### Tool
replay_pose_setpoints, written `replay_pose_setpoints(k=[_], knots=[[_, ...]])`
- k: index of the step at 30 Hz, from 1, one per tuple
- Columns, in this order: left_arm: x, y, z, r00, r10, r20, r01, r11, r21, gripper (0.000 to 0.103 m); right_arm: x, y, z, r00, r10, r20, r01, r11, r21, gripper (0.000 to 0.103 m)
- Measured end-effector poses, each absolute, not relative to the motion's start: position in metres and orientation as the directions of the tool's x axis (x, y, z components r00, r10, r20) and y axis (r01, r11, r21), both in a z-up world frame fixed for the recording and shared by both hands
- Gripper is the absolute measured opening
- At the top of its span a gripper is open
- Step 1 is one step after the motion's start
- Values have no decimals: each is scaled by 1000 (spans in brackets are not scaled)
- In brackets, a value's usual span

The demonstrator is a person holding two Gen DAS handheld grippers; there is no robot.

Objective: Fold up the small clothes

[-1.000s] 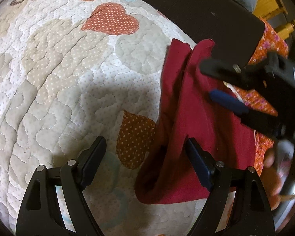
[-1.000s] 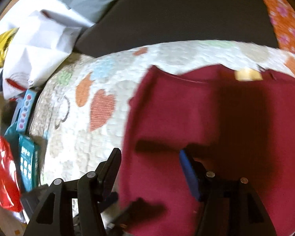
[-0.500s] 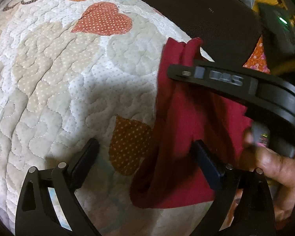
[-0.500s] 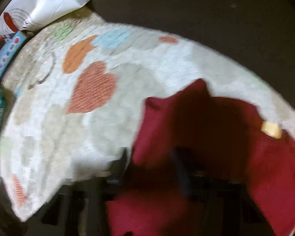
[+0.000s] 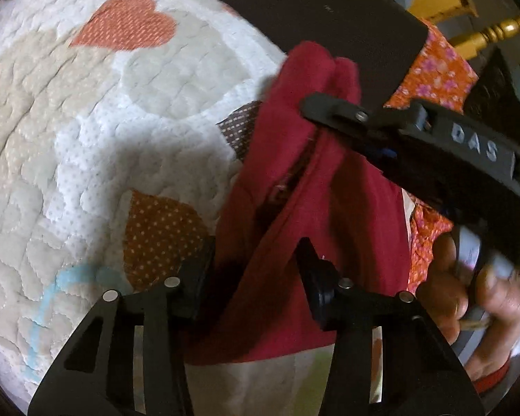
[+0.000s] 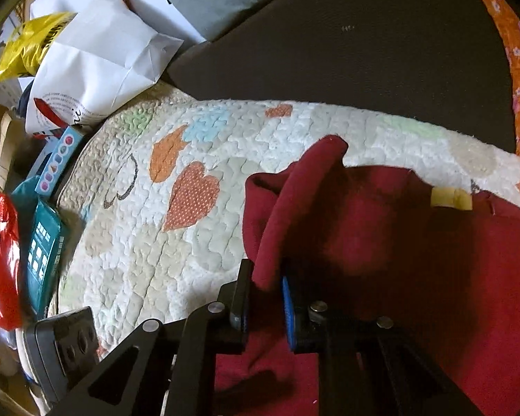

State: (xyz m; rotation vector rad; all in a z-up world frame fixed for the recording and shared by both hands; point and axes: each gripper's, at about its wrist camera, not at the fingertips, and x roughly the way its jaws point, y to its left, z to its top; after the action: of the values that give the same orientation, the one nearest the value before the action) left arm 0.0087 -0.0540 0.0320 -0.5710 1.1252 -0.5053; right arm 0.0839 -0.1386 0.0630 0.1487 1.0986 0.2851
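A dark red garment [image 5: 329,215] is spread over a heart-patterned quilt [image 5: 86,138], bunched into a raised ridge along its left edge. In the right wrist view, the right gripper [image 6: 265,298] is seen clamped on that ridge — a roll of red cloth is pinched between the blue-padded fingers [image 6: 287,312] and stands up out of them toward the quilt's far side. From the left wrist view, the same gripper [image 5: 315,111] is reached in from the right, angled down across the garment, its handle wrapped by the person's right hand [image 5: 475,298]. The left gripper [image 5: 253,270] is held low over the garment's near edge, its jaws spread apart with red cloth lying between them but not squeezed. A yellow label [image 6: 450,199] is visible at the garment's far hem.
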Motion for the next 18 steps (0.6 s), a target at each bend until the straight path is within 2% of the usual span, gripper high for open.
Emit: replay_pose_setpoints(k=[2,3,4,10,14,16,17,18], knots=[[5,-55,37,352,-657,-666,105,735,-670,39,88,-137,64,398,296,-869,-148,955,257,30],[4,-57,39,358,-663,-658,119,731,-672,39,91,-136,65,380,289,-879,-141,957,253,55],[3,-59,42,364,-664,-654,132,731,-669,39,94,-133,66,365,287,-886,-141,957,253,67],[4,-67,49,373,-696,-614,159,700,-697,39,113,-103,54,252,184,-950,-209,969,132,67],[2,-71,52,377,-686,-622,186,714,-675,36,118,-94,39,189,157,-969,-242,964,109,67],[1,-73,52,377,-673,-636,195,729,-656,36,118,-88,32,179,96,-979,-275,960,44,66],[1,-74,52,376,-675,-635,196,727,-658,36,116,-88,28,187,64,-980,-286,958,8,65],[1,-76,54,376,-676,-634,199,727,-657,36,115,-90,27,196,55,-979,-289,957,-5,57]])
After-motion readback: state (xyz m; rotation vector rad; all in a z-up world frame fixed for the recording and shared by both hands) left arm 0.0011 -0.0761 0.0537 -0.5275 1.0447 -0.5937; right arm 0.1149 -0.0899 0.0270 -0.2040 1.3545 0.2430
